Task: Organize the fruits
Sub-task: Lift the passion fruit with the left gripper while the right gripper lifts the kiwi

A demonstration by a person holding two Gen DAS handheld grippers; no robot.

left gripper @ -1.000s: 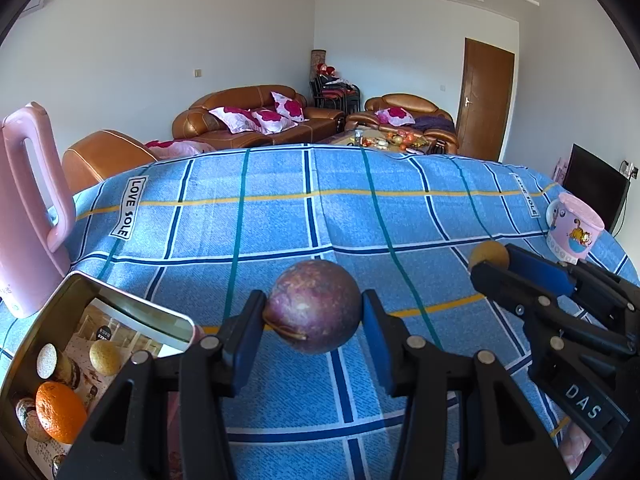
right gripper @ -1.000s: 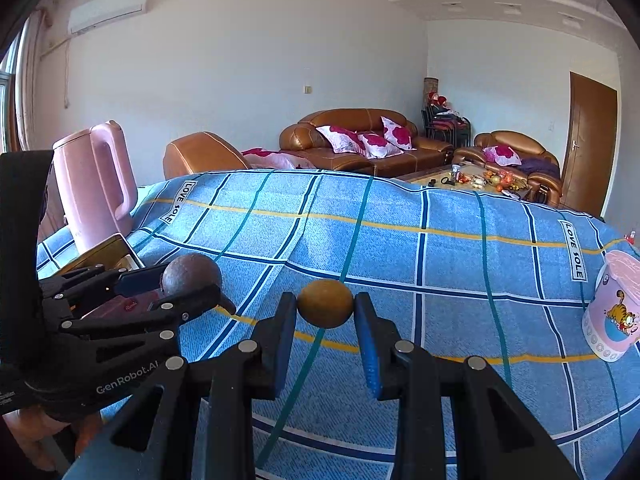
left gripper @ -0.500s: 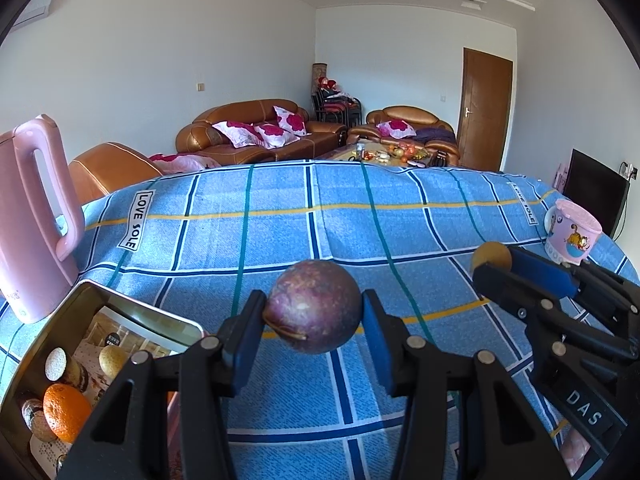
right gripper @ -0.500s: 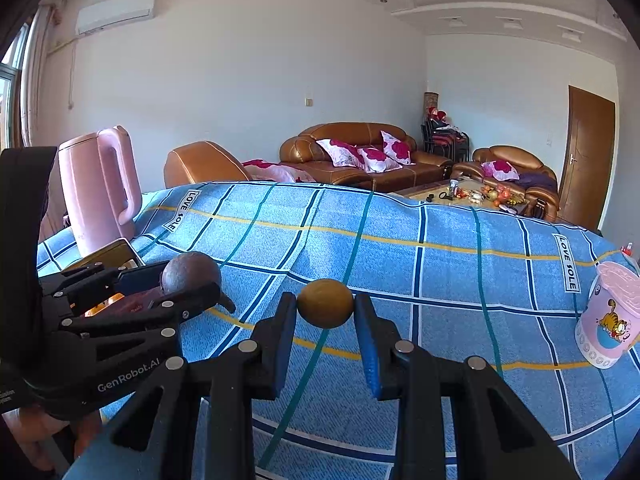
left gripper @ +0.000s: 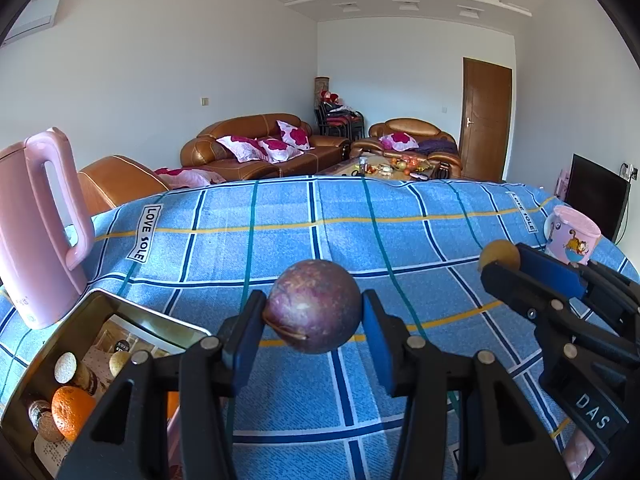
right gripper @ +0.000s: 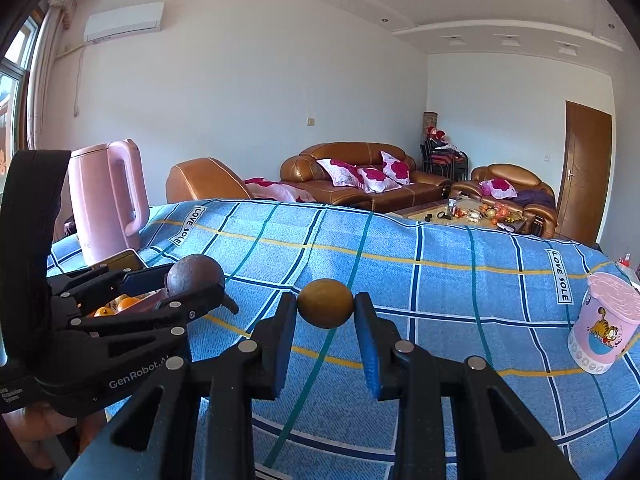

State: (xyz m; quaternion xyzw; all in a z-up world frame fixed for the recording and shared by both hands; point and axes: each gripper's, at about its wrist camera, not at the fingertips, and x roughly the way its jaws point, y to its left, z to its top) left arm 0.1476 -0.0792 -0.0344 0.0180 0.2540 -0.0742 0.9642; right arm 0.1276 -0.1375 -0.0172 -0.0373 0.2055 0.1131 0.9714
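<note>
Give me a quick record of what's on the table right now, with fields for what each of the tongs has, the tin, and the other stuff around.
left tongs: shut on the purple passion fruit, held above the cloth
right tongs: shut on the small yellow-brown fruit, held above the cloth
metal tin: open, at the near left, holds an orange and a few other small round items
pink kettle: upright, behind the tin
pink cartoon cup: upright, far right
table cover: blue checked cloth

Both tools point forward, tilted slightly down, side by side. The left tool is clamped on a purple passion fruit; the right tool pinches a small olive-brown fruit.
</note>
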